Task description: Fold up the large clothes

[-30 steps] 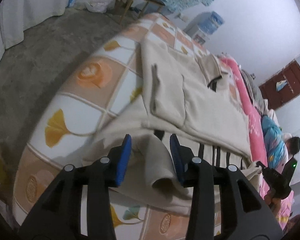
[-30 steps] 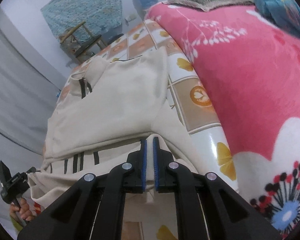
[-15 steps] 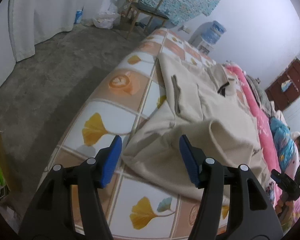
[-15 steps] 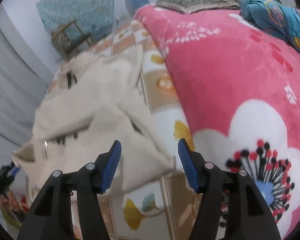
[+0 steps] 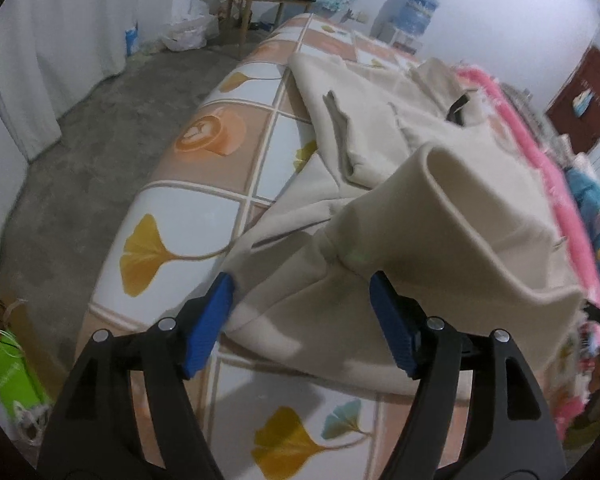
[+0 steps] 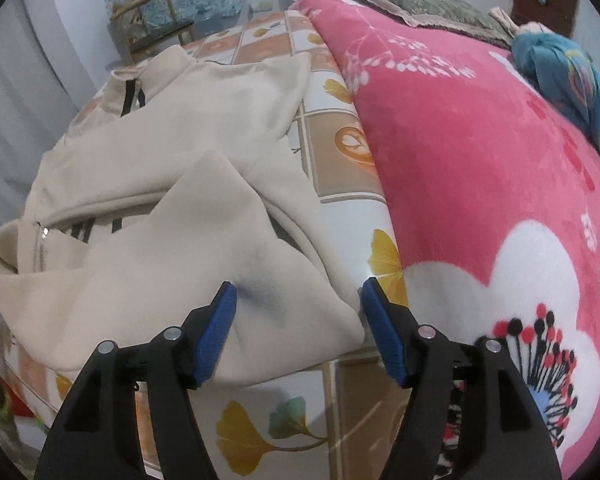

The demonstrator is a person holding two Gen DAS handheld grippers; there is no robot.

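A bed covered by a tiled sheet [image 5: 204, 216] with ginkgo-leaf and coffee-cup prints fills both views, with a pink floral blanket [image 6: 480, 152] along its right side. A cream zip-up jacket [image 5: 400, 208] lies spread on the sheet, its near hem folded back over the body in a loose roll, collar at the far end. The left gripper [image 5: 302, 308] hangs over the near left corner of the hem, jaws opening, cloth between them but unpressed. The right gripper [image 6: 298, 308] hangs over the near right corner, jaws likewise opening, gripping nothing.
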